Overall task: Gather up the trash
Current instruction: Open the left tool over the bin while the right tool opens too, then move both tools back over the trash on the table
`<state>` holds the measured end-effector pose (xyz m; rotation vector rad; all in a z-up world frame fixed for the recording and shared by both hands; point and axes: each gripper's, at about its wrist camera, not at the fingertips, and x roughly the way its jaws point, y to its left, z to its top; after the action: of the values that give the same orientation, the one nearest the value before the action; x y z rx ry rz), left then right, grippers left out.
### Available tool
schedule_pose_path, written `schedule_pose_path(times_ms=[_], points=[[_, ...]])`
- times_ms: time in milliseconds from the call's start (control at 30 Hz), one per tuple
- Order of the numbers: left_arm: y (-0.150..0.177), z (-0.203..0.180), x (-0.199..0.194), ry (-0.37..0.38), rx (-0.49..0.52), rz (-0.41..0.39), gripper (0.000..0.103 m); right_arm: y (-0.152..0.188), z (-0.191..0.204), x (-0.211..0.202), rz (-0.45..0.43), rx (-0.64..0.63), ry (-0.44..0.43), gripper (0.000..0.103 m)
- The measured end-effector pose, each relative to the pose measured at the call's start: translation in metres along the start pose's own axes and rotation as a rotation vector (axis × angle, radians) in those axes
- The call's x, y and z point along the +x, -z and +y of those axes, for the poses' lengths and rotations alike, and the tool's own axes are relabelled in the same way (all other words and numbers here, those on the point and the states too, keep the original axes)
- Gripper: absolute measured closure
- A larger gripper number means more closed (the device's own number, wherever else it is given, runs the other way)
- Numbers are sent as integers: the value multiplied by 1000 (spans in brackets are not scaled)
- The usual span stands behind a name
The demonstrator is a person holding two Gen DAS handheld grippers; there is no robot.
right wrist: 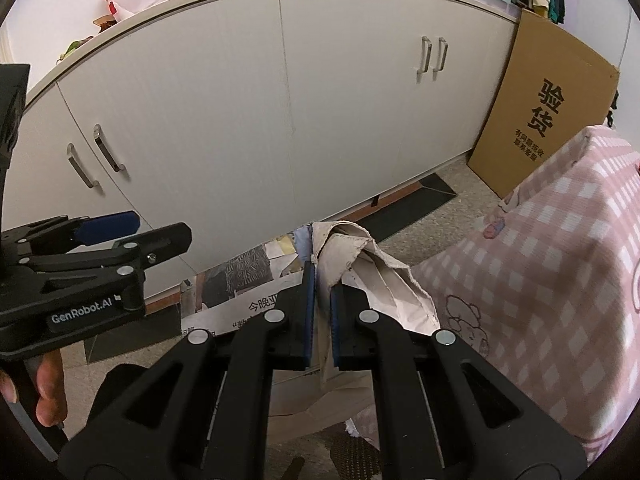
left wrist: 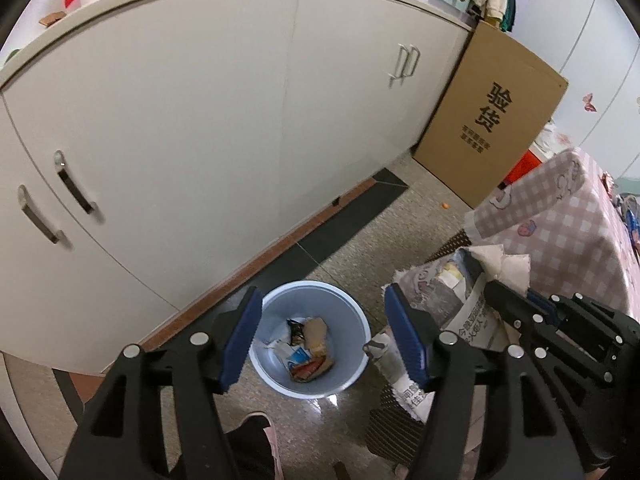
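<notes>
Presently, the left gripper (left wrist: 320,336) hangs with its jaws spread and nothing between them, directly over the pale blue bin (left wrist: 352,376) on the floor; wrappers and scraps already lie in the bin's bottom. Just right of the bin, the newspaper bundle (left wrist: 460,312), with a torn brown paper piece (right wrist: 380,280) folded into it, is pinched by the right gripper (right wrist: 320,316), jaws pressed nearly together on a thin fold.

Risks, judged:
- Only an edge is gripped; loose sheets may slide out and scatter on the floor.
- The bundle looks wider than the bin mouth; it may catch the rim and tip the bin.
- The checked tablecloth (right wrist: 560,260) hangs close beside and may snag.
</notes>
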<state>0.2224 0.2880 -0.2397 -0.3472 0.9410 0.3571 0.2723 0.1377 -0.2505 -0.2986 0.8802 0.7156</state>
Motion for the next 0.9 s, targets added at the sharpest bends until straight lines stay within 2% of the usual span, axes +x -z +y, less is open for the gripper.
schedule_pose_path(times_ms=[133, 267, 333, 367, 400, 633, 900], points=[[-2, 8, -3, -28, -16, -19, 39, -4, 6, 7, 3, 4, -22, 96], [-4, 14, -5, -61, -26, -34, 37, -10, 8, 17, 1, 41, -88, 90], [-4, 16, -4, -71, -33, -35, 36, -13, 7, 23, 0, 72, -111, 79], [-4, 17, -3, -72, -34, -32, 37, -15, 8, 26, 1, 80, -117, 56], [-5, 18, -2, -78, -37, -29, 36, -16, 8, 27, -1, 82, -105, 53], [-3, 23, -2, -76, -46, -22, 34, -17, 9, 25, -2, 75, -100, 53], [-6, 3, -20, -65, -19, -47, 33, -17, -4, -11, -60, 77, -73, 53]])
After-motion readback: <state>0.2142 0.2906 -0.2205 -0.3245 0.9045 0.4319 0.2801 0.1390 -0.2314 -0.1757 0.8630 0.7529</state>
